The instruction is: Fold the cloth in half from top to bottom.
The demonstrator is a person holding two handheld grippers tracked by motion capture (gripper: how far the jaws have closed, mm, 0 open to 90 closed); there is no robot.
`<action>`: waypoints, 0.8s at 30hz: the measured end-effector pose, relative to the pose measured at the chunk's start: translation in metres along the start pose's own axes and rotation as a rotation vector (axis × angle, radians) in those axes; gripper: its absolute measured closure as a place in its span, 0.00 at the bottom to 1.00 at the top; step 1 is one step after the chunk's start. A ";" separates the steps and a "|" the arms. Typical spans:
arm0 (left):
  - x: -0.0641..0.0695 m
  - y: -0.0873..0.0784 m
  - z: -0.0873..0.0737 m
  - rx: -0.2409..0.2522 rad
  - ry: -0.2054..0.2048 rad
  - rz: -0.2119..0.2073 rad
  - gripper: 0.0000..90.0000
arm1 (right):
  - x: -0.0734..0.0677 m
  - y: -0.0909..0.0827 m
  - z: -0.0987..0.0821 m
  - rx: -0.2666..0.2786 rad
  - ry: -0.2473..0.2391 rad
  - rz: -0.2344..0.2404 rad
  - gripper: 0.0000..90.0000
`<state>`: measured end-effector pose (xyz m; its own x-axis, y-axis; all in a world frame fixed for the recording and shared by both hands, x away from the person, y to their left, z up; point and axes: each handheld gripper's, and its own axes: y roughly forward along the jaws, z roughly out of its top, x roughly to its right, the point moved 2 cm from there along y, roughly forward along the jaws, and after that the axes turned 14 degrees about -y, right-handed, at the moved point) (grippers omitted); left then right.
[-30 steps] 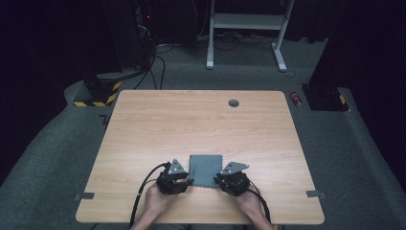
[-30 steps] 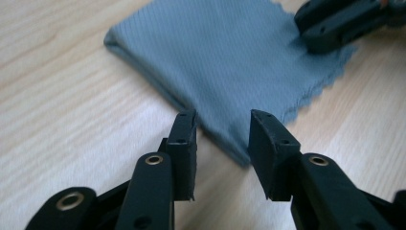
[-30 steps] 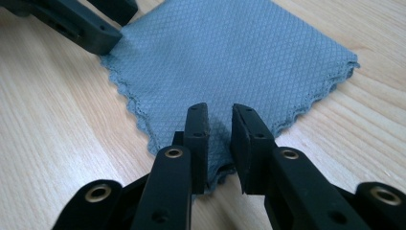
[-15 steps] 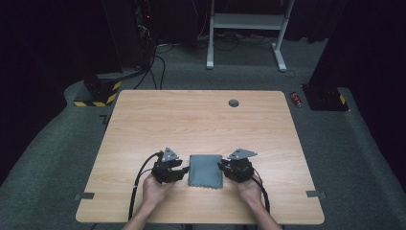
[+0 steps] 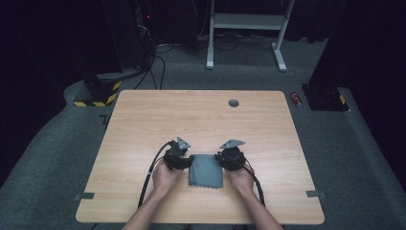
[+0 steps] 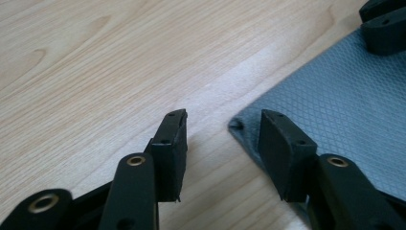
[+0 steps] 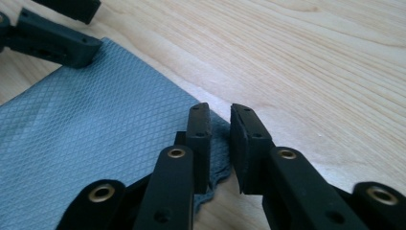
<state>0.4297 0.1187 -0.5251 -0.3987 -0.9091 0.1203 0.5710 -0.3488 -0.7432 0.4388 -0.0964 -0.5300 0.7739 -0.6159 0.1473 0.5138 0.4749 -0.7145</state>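
A grey cloth [image 5: 206,170] with a diamond weave lies flat on the wooden table [image 5: 143,120], near the front edge. My left gripper [image 5: 179,158] sits at the cloth's far left corner. Its jaws have just been opening and stand apart [image 6: 222,115]; the cloth [image 6: 344,105] has its corner by the right-hand jaw, with bare wood in the gap. My right gripper [image 5: 231,156] is at the far right corner. Its jaws [image 7: 221,108] have just been closing to a narrow gap, and the cloth [image 7: 105,129] has its edge under the left-hand jaw, unpinched.
A round grommet [image 5: 233,102] sits in the table's far middle. Tape tabs [image 5: 85,196] mark the front corners. Cables trail from both grippers toward the person. On the floor beyond are a white desk frame [image 5: 244,21], a striped base [image 5: 98,93] and a red object [image 5: 298,99].
Both hands have slid away from the person along the cloth's sides, from its near corners to its far corners. The cloth has stayed put.
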 end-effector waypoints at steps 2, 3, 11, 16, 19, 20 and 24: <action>-0.003 -0.002 0.000 0.006 0.003 0.027 0.59 | 0.003 -0.001 0.001 -0.018 -0.012 -0.025 0.86; -0.005 -0.003 0.001 0.000 0.026 0.073 0.62 | 0.004 -0.002 0.001 -0.029 -0.016 -0.038 0.86; -0.010 -0.008 0.005 0.044 -0.086 -0.073 0.60 | 0.008 -0.007 0.005 0.014 0.020 0.000 0.78; -0.010 0.005 0.003 0.006 -0.091 -0.079 0.60 | 0.011 0.005 0.004 -0.016 0.033 0.032 0.75; -0.007 0.006 0.003 0.004 -0.068 -0.101 0.70 | 0.011 0.005 0.003 -0.014 0.023 0.040 0.85; -0.007 0.006 0.004 -0.006 -0.049 -0.110 0.75 | 0.011 0.004 0.004 -0.016 0.009 0.044 0.90; 0.000 0.006 0.010 -0.046 0.013 -0.104 0.97 | 0.009 0.005 0.009 -0.038 -0.046 0.034 0.97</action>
<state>0.4401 0.1141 -0.5225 -0.4634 -0.8654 0.1906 0.4927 -0.4304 -0.7563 0.4511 -0.0938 -0.5261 0.8075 -0.5698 0.1529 0.4731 0.4706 -0.7448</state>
